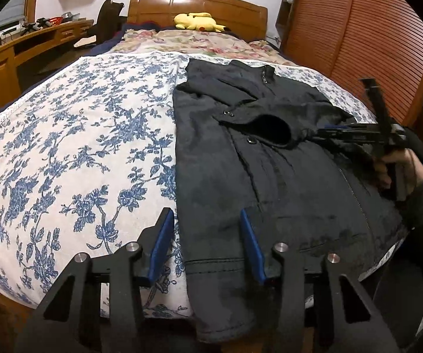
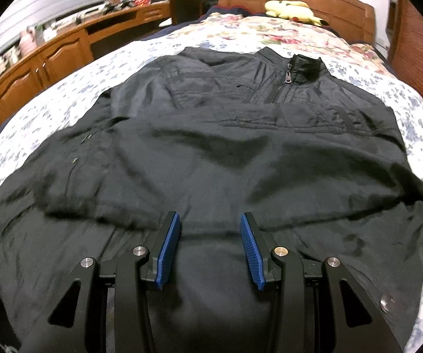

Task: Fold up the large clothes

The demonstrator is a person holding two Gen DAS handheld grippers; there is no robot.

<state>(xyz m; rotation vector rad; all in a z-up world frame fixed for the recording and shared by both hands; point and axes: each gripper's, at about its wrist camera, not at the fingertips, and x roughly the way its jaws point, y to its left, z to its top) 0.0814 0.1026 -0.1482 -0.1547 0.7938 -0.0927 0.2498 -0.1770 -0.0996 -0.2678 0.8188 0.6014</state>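
A large dark jacket (image 1: 270,176) lies flat on the bed, collar and zip (image 2: 288,76) toward the headboard. My left gripper (image 1: 208,235) hangs open over the jacket's near left hem; the garment's edge runs between its blue pads (image 1: 161,247) without being pinched. One sleeve (image 2: 211,158) is folded across the chest, and its cuff (image 1: 273,129) gapes open. My right gripper (image 2: 211,235) is shut on that sleeve, with dark fabric filling the gap between its pads. It also shows in the left wrist view as the right gripper (image 1: 326,132), held by a person's hand (image 1: 396,164).
The bed has a blue floral sheet (image 1: 79,147) left of the jacket and a flowered quilt (image 1: 187,42) behind it. A yellow plush toy (image 1: 196,21) rests at the wooden headboard (image 1: 199,3). A desk (image 1: 20,47) stands left, a slatted wardrobe (image 1: 367,44) right.
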